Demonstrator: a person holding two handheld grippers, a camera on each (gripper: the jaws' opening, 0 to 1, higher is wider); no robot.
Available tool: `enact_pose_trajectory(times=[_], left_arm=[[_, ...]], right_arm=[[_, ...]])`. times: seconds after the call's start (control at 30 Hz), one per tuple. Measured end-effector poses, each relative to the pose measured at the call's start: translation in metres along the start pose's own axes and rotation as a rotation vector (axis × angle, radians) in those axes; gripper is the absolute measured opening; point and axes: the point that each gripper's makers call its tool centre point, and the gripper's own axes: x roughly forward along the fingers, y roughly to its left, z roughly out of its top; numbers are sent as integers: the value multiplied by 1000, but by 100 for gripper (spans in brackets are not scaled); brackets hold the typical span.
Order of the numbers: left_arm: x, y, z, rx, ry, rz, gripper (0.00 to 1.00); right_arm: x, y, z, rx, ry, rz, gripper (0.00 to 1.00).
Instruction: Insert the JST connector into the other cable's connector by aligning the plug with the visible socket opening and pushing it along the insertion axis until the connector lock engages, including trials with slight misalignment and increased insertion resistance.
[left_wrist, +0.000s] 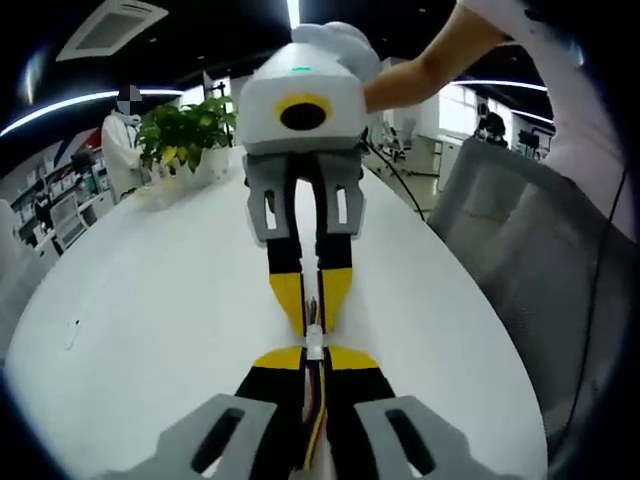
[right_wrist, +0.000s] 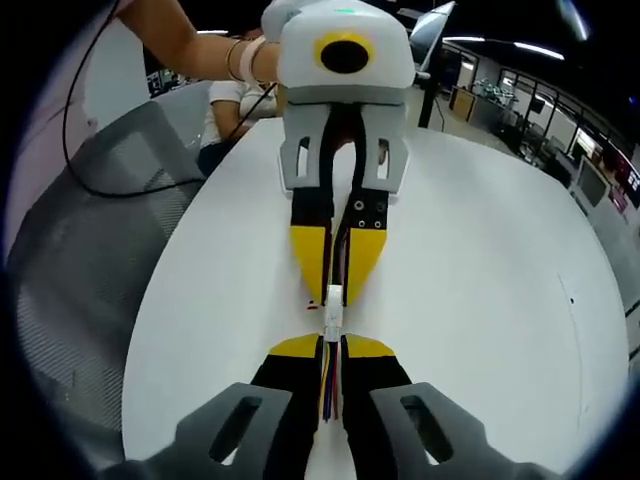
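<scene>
**Connectors Meeting Nose to Nose Above the Table: Insertion in Hand**

We find the two grippers facing each other over a white table (left_wrist: 150, 300). In the left gripper view, the left gripper (left_wrist: 315, 358) rises from the bottom edge with its yellow-tipped jaws drawn together on a bundle of coloured wires (left_wrist: 316, 420) that ends in a small white connector (left_wrist: 315, 348). Opposite, the right gripper (left_wrist: 311, 305) has its jaws closed on the mating connector (left_wrist: 313, 310), which is dim and small in this view.

The right gripper view shows the same meeting from the other side. The right gripper (right_wrist: 333, 345) is clamped on its own wires (right_wrist: 329, 385), and the left gripper (right_wrist: 336, 283) holds its white connector (right_wrist: 334, 296) pointing back at us. The two connector bodies touch or nearly touch (we cannot tell whether a gap remains, nor whether the lock has caught).

We judge the step in hand to be the final alignment or early insertion. The cables look roughly in line, with no marked tilt visible. The next move calls for a straight push along the shared axis, both grips held firm so the wires do not slip. If resistance rises, a slight correction of angle is wiser than added force.

A potted plant (left_wrist: 185, 130) stands at the far edge of the table, and a grey chair (right_wrist: 90, 200) sits beside it.
</scene>
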Motion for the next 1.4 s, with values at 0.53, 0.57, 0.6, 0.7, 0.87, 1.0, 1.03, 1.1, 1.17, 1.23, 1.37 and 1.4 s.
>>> enact_pose_trajectory(times=[0.53, 0.57, 0.6, 0.7, 0.87, 1.0, 1.03, 1.1, 1.17, 1.23, 1.37, 1.4], left_arm=[[-3, 11, 1, 27, -18, 64, 0], [-4, 12, 1, 20, -16, 71, 0], [-5, 12, 0, 14, -16, 73, 0], [-7, 14, -1, 28, -16, 88, 0], [-9, 15, -2, 50, -17, 94, 0], [-9, 16, -3, 63, -11, 99, 0], [-9, 16, -3, 61, -11, 102, 0], [-10, 17, -3, 60, -13, 107, 0], [-10, 19, -3, 62, -12, 111, 0], [-10, 19, -4, 61, -13, 112, 0], [-9, 23, -5, 64, -13, 126, 0], [-8, 24, -6, 70, -14, 130, 0]], right_arm=[[-2, -13, 4, 6, -38, -53, 3], [-2, -14, 5, 7, -37, -59, 3], [-2, -14, 5, 3, -36, -60, 3], [-1, -18, 7, -4, -38, -76, 3], [0, -18, 11, -33, -49, -78, 3], [1, -20, 10, -38, -37, -84, 3], [1, -20, 10, -35, -39, -86, 3], [1, -20, 11, -28, -42, -89, 3], [1, -21, 12, -28, -41, -95, 3], [1, -21, 12, -24, -43, -97, 3], [3, -23, 12, -41, -39, -110, 3], [3, -24, 12, -46, -38, -112, 3]])
